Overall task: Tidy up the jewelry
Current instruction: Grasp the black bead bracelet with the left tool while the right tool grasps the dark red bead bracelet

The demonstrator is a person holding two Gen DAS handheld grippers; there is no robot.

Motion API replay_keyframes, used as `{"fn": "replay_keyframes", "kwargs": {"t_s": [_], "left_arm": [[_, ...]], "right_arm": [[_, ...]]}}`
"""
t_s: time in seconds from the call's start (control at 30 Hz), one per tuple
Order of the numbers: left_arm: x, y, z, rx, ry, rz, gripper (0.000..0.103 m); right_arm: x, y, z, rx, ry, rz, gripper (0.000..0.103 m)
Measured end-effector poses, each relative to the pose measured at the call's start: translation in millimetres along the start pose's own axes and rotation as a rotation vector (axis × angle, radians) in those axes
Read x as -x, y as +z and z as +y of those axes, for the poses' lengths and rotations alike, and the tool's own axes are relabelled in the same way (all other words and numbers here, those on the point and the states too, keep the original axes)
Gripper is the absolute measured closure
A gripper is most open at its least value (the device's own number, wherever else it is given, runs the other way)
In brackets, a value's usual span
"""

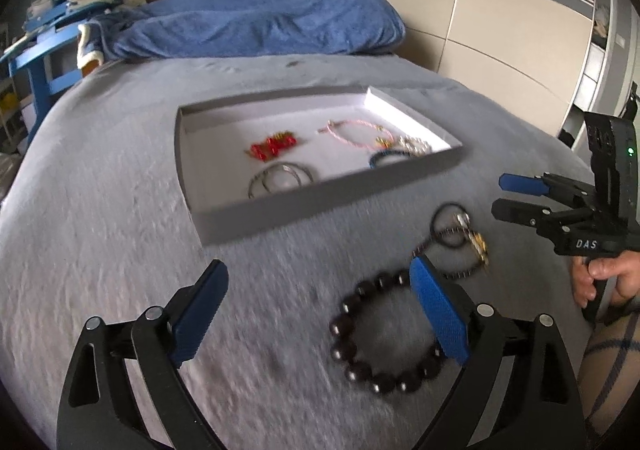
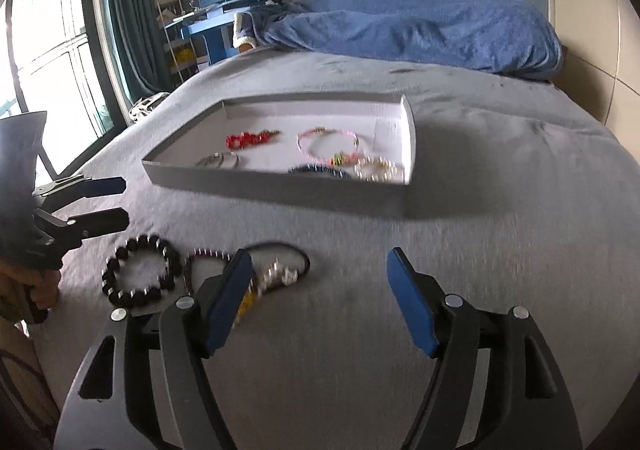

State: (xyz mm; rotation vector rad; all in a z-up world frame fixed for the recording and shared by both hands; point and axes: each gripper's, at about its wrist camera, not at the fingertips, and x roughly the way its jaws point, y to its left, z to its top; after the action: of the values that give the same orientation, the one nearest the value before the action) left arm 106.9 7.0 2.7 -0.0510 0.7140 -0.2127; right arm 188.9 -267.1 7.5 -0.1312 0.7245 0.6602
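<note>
Left wrist view shows my left gripper [image 1: 316, 314] spread wide and holding nothing, low over the grey bedspread [image 1: 100, 250]. The dark beaded bracelet [image 1: 384, 334] lies on the cover at about 4 o'clock from the middle of that view, with my right-hand finger pad [image 1: 438, 314] in front of its far side, so the bracelet sits partly outside the gap, not centred in it. Just beyond it, toward 2 o'clock, lies a small tangle: a black cord loop [image 1: 450, 226] and a thin beaded strand with a gold charm [image 1: 478, 246]; motion blur keeps me from saying whether they are linked.

The shallow white tray [image 1: 320, 202] sits at 12 o'clock, already holding a red piece [image 1: 272, 148], a pink cord bracelet [image 1: 352, 132], silver bangles [image 1: 280, 178], a blue band [image 1: 390, 158] and a pale pearly one [image 1: 416, 144].

My right gripper [image 2: 320, 290] is also open and empty, its left pad in front of the tangle.

I judge the sorting as mostly done, with the loose pieces on the bed left to collect. Next I should shift the left gripper toward 3 o'clock to straddle the beads, lower, and close on a single section of the ring so it lifts without rolling.
</note>
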Motion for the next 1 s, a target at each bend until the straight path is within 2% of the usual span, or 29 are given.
{"fn": "replay_keyframes", "kwargs": {"t_s": [0.17, 0.43, 0.7, 0.9, 0.97, 1.0], "left_arm": [[-1, -11, -2, 0.001, -0.025, 0.02, 0.011], [-7, -14, -12, -0.038, -0.038, 0.044, 0.012], [-22, -16, -13, -0.051, -0.021, 0.116, 0.022], [-27, -18, -14, -0.057, -0.002, 0.143, 0.021], [-28, -18, -17, -0.072, 0.008, 0.15, 0.019], [-29, -18, -17, -0.074, 0.01, 0.151, 0.019]], "right_arm": [[2, -5, -2, -0.013, -0.019, -0.002, 0.029], [-7, -6, 6, 0.03, -0.051, 0.04, 0.029], [-8, -7, 7, 0.039, -0.055, 0.044, 0.028], [-7, -8, 19, 0.072, 0.016, 0.059, 0.028], [-9, -9, 27, 0.102, 0.062, 0.078, 0.03], [-10, -9, 30, 0.11, 0.071, 0.085, 0.035]]}}
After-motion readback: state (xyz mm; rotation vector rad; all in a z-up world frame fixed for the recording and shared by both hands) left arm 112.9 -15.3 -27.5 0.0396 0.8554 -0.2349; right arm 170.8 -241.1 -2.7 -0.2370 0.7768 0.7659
